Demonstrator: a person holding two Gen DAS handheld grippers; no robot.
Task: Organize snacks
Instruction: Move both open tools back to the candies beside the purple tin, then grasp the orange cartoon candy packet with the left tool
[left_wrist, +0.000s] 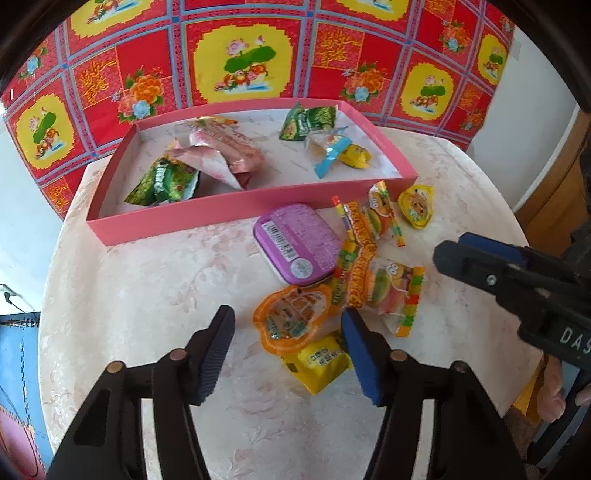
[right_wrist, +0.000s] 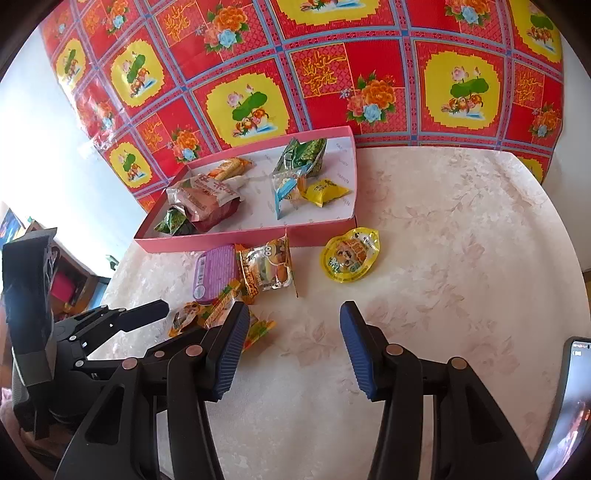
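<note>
Closing on the orange jelly cup (left_wrist: 290, 317) looks like the step in hand, and doing it well means bringing the left gripper (left_wrist: 288, 350) straight down so the pads (left_wrist: 212, 354) bracket only that cup, not the yellow packet (left_wrist: 321, 363) tucked against its near edge. The left jaws stand apart, nothing pinched yet; the cup lies between them, nearer the right pad, with the yellow packet just inside that same pad. Just beyond the tips lie the burger gummy packs (left_wrist: 388, 291) and the purple tin (left_wrist: 299, 243), and farther ahead the pink box (left_wrist: 236, 218), already holding several snacks. I'd judge a slow, level squeeze on the cup's rim safest, since the foil lid looks slippery. The right gripper (right_wrist: 291, 347) hangs over bare worktop (right_wrist: 443, 295), jaws apart and empty, with the yellow jelly cup (right_wrist: 349, 254) well ahead of them.
</note>
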